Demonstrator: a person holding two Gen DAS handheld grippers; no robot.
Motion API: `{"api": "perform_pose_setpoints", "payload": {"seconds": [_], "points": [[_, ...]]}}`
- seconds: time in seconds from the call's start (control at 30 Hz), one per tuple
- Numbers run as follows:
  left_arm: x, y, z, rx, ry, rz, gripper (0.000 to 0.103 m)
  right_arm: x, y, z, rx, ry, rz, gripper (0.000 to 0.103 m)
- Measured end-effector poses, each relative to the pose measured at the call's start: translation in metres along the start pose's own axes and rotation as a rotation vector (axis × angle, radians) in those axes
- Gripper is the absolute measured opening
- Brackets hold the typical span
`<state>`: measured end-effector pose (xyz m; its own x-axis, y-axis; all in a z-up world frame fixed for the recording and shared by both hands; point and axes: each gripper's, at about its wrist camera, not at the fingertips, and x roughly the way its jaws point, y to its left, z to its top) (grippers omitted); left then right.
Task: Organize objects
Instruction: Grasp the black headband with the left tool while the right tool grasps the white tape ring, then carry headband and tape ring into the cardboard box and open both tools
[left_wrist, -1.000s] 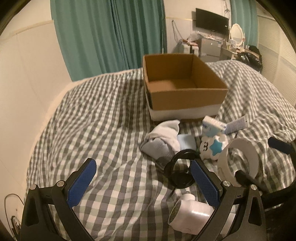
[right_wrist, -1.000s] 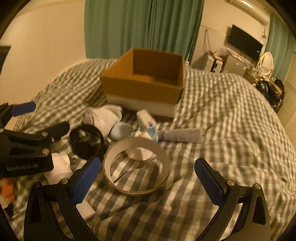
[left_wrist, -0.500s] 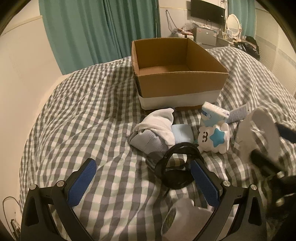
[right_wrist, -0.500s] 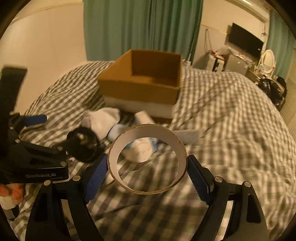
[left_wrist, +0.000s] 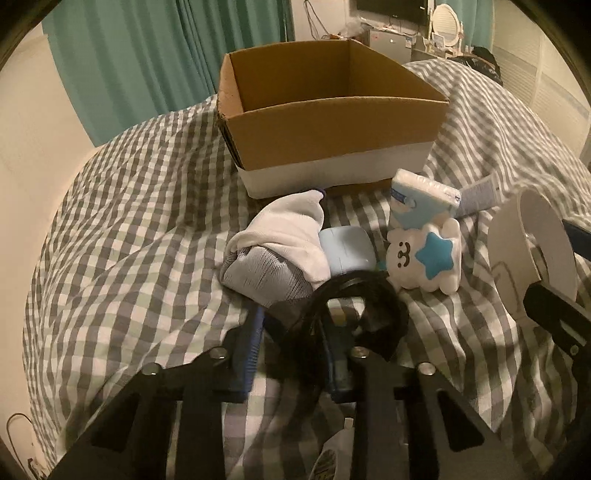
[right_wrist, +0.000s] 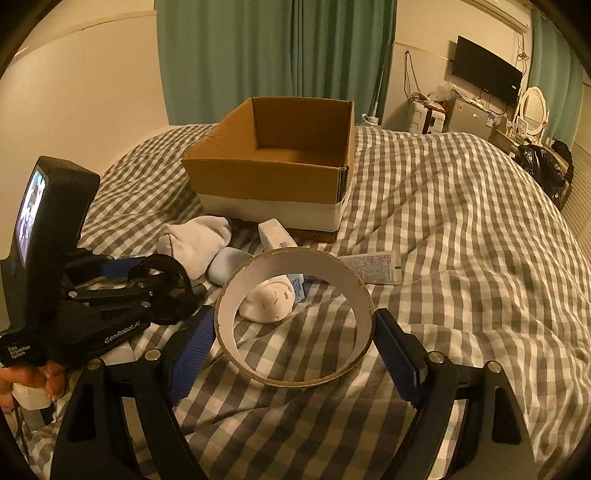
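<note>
Right now the left claw (left_wrist: 295, 350) is closing, its blue pads astride the near rim of a black ring (left_wrist: 351, 314) lying on the checked bedspread (left_wrist: 129, 240). Meanwhile the right claw (right_wrist: 295, 347) grips a white ring (right_wrist: 295, 317), held up short of the cardboard box (right_wrist: 273, 184).

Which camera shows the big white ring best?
The right wrist view: the white ring sits whole between the right gripper's jaws, its opening facing the camera. The left wrist view shows it at an angle, partly cut off.
</note>
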<state>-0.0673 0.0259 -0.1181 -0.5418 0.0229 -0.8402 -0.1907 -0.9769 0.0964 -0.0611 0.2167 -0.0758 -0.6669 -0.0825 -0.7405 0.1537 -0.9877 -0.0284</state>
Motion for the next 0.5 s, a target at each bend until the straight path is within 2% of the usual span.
{"api": "perform_pose_setpoints", "payload": {"seconds": [0.03, 0.1, 0.13, 0.4, 0.5], "points": [[-0.001, 0.0, 0.0, 0.0, -0.005, 0.0, 0.027, 0.0, 0.0, 0.0, 0.0, -0.001, -0.001, 0.084], [-0.01, 0.0, -0.001, -0.005, -0.042, 0.025, 0.014, -0.001, 0.001, -0.001, -0.006, -0.004, -0.008, 0.084], [-0.015, 0.001, 0.0, -0.009, -0.053, 0.018, 0.011, -0.002, 0.002, -0.002, -0.009, -0.006, -0.011, 0.084], [-0.048, 0.005, -0.001, -0.018, -0.126, 0.013, 0.011, -0.02, 0.004, 0.0, -0.021, -0.039, -0.056, 0.084], [-0.064, 0.007, -0.001, -0.006, -0.162, 0.037, 0.011, -0.036, 0.013, 0.006, -0.055, -0.078, -0.074, 0.084]]}}
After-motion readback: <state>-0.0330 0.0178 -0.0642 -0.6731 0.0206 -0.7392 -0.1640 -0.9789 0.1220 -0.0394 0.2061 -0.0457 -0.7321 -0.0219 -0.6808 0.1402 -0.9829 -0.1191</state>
